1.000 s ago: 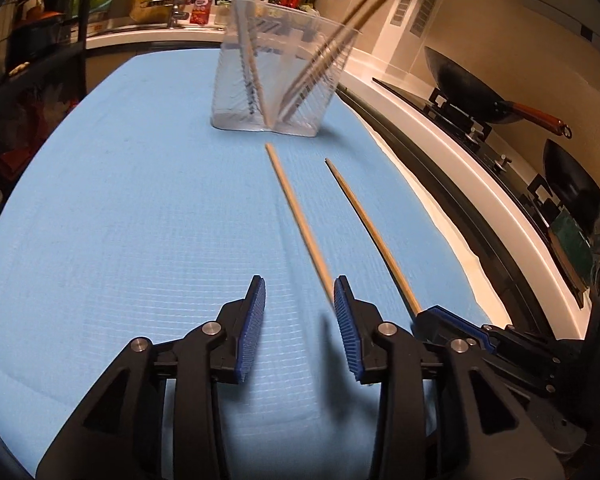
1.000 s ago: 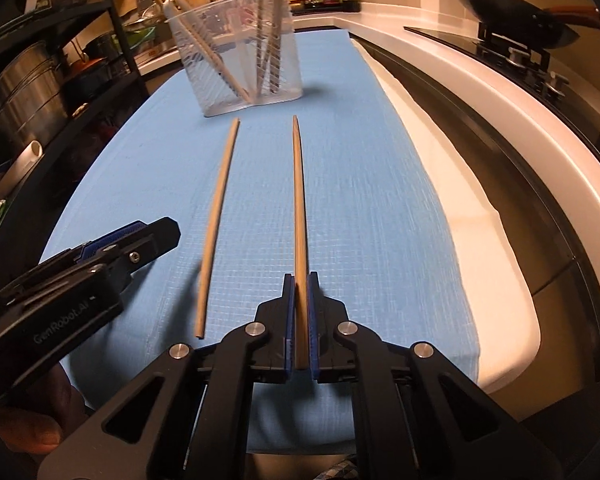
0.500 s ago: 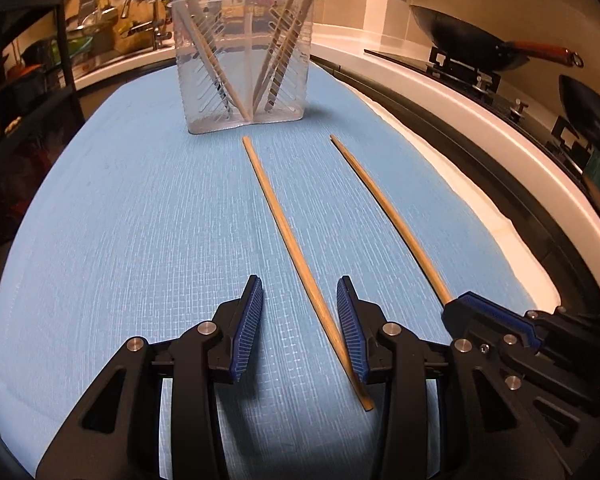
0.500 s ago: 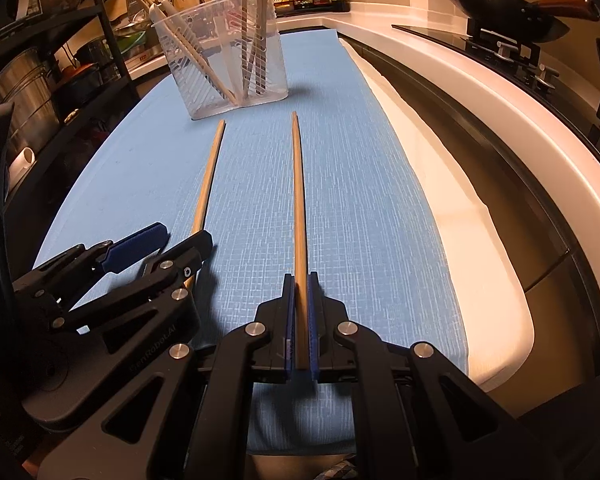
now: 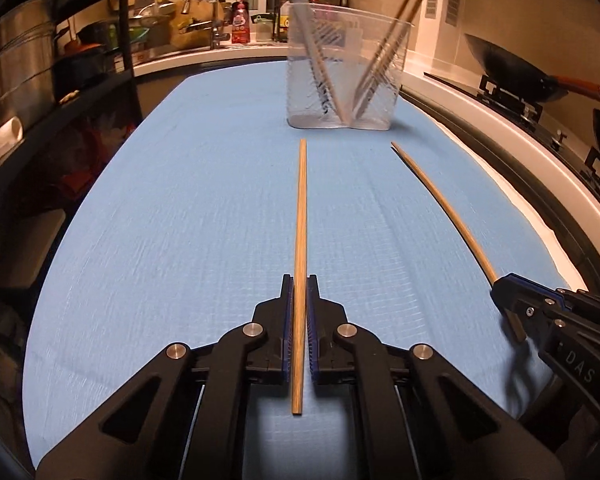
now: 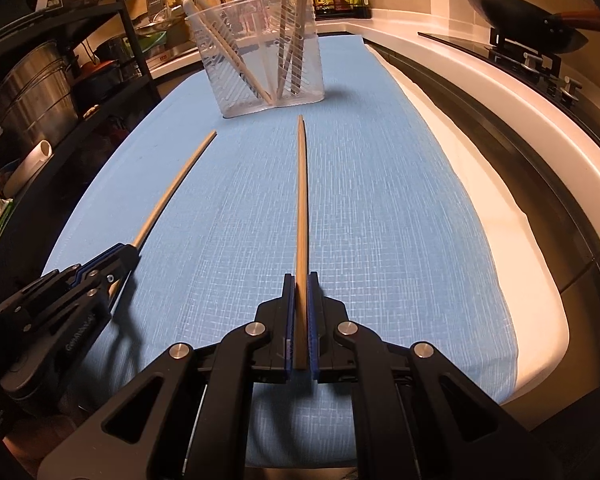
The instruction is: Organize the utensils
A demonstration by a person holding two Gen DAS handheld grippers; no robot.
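Tan wooden chopsticks (image 5: 301, 216) lie over a light-blue grid-woven cloth (image 5: 180, 220); the clear holder (image 6: 260, 52) has diagonal slats.

Blue mat (image 5: 180, 220) open ahead; utensil holder (image 5: 344, 76) blocks far end.

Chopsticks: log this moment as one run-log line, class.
left gripper: shut on left chopstick | right gripper: shut on right chopstick | holder: ahead

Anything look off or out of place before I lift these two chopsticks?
Nothing stands out. The left gripper and right gripper are each shut on one chopstick, both pointing toward the clear holder, which stands upright on the blue mat.
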